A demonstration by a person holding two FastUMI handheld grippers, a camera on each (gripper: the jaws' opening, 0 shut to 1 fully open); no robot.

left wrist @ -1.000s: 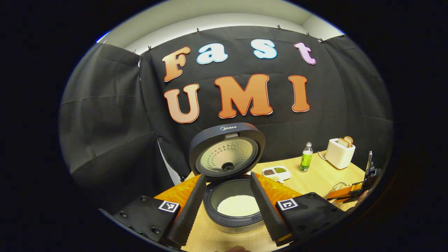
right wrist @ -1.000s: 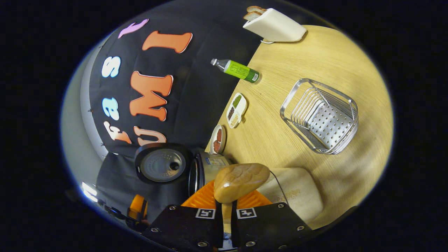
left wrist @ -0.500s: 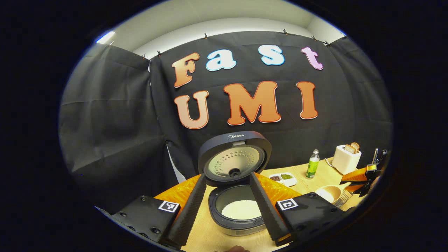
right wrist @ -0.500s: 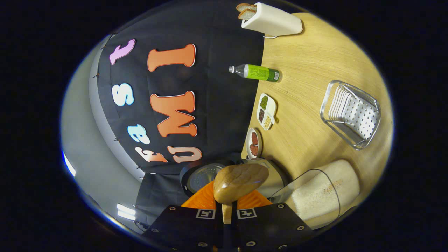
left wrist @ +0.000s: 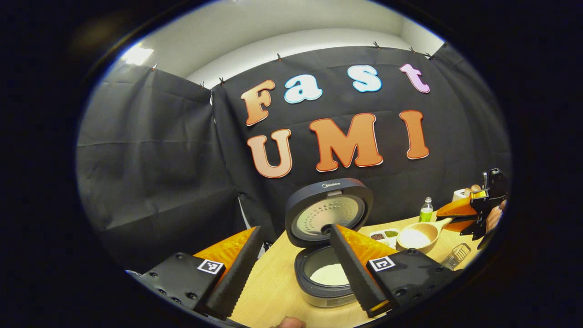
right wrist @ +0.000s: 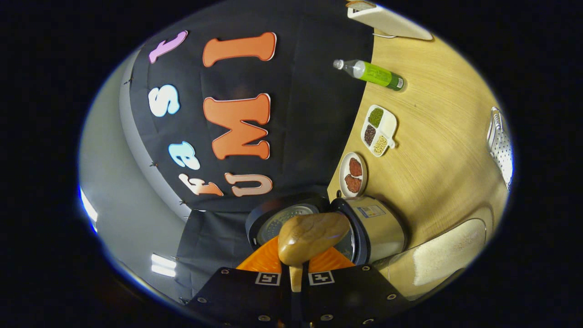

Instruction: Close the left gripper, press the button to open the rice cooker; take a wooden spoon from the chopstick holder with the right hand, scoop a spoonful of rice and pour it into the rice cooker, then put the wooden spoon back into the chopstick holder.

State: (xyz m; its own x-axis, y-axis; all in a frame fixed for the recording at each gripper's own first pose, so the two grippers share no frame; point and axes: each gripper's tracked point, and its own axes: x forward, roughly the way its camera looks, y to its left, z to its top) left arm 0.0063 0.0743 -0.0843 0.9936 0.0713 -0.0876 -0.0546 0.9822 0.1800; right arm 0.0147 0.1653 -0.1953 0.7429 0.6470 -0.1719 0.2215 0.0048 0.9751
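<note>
**Loaded spoon nears the open cooker**

Since a second ago the right gripper [right wrist: 295, 273], fingers clamped on the pale wooden spoon [left wrist: 416, 235], has swung from the steel wire chopstick holder [left wrist: 457, 254] toward the dark, lid-up rice cooker [left wrist: 329, 241]; white rice fills the spoon's bowl. The left gripper [left wrist: 298, 273], fingers wide apart, has drifted left. The lid's brand lettering is too small to make out.

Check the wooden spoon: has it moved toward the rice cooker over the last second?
Yes. In the left gripper view the wooden spoon, loaded with rice, has come in from the right toward the open rice cooker, now over the table beside the green bottle.
</note>
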